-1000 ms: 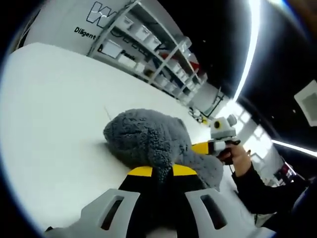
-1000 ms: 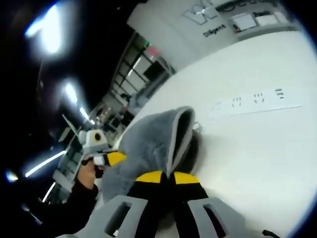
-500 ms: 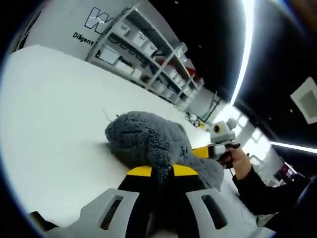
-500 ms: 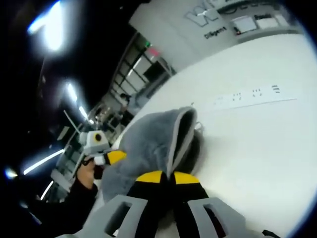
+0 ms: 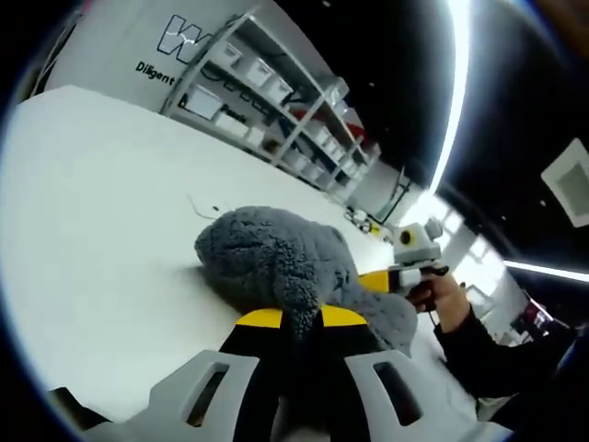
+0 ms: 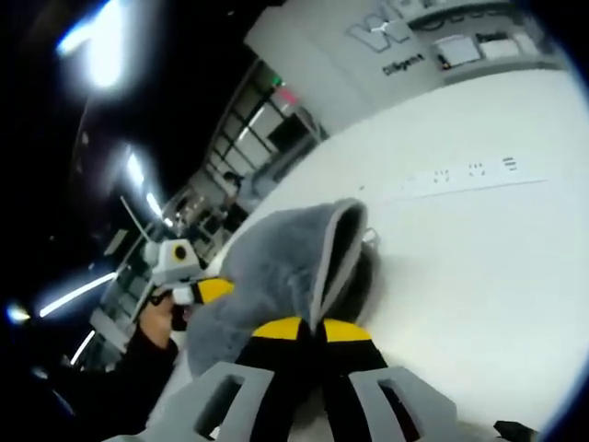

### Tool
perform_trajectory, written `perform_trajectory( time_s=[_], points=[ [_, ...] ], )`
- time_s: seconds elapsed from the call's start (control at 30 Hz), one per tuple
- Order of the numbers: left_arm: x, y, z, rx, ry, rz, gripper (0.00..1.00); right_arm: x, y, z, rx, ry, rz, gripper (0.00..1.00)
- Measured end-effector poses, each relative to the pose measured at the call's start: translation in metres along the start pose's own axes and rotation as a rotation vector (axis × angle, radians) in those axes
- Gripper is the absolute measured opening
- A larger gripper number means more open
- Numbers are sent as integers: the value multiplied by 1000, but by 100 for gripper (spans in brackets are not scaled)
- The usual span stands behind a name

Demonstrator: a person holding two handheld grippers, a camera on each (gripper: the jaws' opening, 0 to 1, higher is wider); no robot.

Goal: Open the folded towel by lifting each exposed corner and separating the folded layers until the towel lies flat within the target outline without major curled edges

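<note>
Towel point(image 5: 276, 262): grey, thick-piled, and bunched into a mound on the white table point(image 5: 101, 212). We hold it at two points. In the left gripper view, our left gripper point(image 5: 293, 322) has its yellow-tipped jaws pressed together on a fold of pile at the near edge of the mound. In the right gripper view, our right gripper point(image 6: 308, 330) likewise has its jaws pinched on the towel point(image 6: 285, 267), where a pale hemmed edge rises upward from the grip.

Each gripper also appears in the other's view: the right gripper point(image 5: 398, 276) at the far side of the cloth, the left gripper point(image 6: 198, 290) beyond the mound with a hand point(image 6: 161, 313) behind it.

Progress, as we judge it:
- Done: two edge points are gripped on opposite sides of the cloth.
- Not done: the layers are not yet separated; the towel sits heaped, with folds overlapping.
- Not done: flat placement. Faint marks on the table point(image 6: 479, 170) may belong to the target outline; we cannot tell.

We judge the task to be at an early-to-middle stage, with spreading and flattening left.
</note>
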State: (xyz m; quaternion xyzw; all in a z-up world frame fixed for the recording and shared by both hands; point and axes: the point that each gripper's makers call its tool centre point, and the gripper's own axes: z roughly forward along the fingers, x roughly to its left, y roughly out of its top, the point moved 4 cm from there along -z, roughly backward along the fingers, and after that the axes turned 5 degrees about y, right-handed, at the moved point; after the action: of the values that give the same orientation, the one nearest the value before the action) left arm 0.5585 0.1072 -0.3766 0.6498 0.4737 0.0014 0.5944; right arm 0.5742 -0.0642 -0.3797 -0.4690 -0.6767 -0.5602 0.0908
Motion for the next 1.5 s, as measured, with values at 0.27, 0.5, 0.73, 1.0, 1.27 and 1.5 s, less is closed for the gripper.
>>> perform_trajectory(
  time_s=[0.27, 0.5, 0.73, 1.0, 1.27, 1.5],
  points=[
    [-6, -3, -4, 26, -9, 47, 10, 4, -6, -6, 13, 0, -8, 1],
    [-7, -6, -14, 46, 4, 85, 10, 15, -15, -14, 25, 1, -30, 1],
    [-15, -13, -20, 51, 16, 124, 10, 19, -27, -20, 19, -21, -52, 2],
    [-22, -20, -26, 47, 24, 148, 10, 34, -41, -29, 8, -47, -102, 2],
    [-29, -29, -35, 42, 20, 141, 10, 38, -48, -33, 0, -30, -92, 2],
    [-35, -38, -42, 32, 13, 143, 11, 44, -56, -37, 5, -9, -94, 2]
  ],
)
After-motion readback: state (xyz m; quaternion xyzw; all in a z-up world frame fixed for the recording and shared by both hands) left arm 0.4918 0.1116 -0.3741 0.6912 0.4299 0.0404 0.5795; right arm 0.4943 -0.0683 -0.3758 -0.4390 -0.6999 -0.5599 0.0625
